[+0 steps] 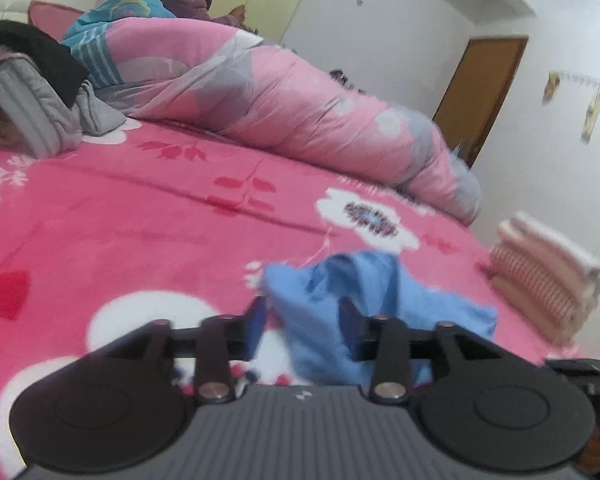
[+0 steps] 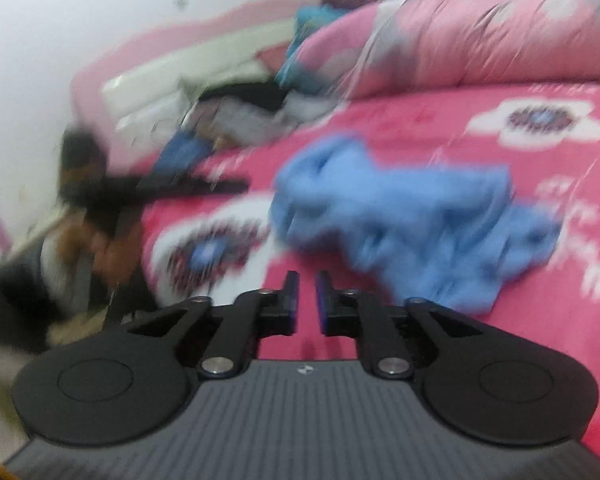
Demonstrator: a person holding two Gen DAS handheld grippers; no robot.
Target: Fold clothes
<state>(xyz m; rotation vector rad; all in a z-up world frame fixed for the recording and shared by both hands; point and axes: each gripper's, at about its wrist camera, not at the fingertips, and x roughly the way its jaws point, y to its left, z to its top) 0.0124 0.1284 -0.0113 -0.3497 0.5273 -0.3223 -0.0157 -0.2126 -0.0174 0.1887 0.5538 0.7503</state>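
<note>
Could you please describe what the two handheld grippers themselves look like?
Both the left gripper and right gripper share one design: a ribbed dark-grey body with a small pale logo, two round black discs, black linkage arms with silver pivot pins, and black fingers with blue pads.

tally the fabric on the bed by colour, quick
Blue garment: 1
Pink striped folded stack: 1
Grey and black clothes heap: 1
Pink quilt: 1
Total: 4

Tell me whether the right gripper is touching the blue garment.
Apart. In the right wrist view the right gripper has only pink bedspread between its open fingers; the blue garment lies ahead of them.
</note>
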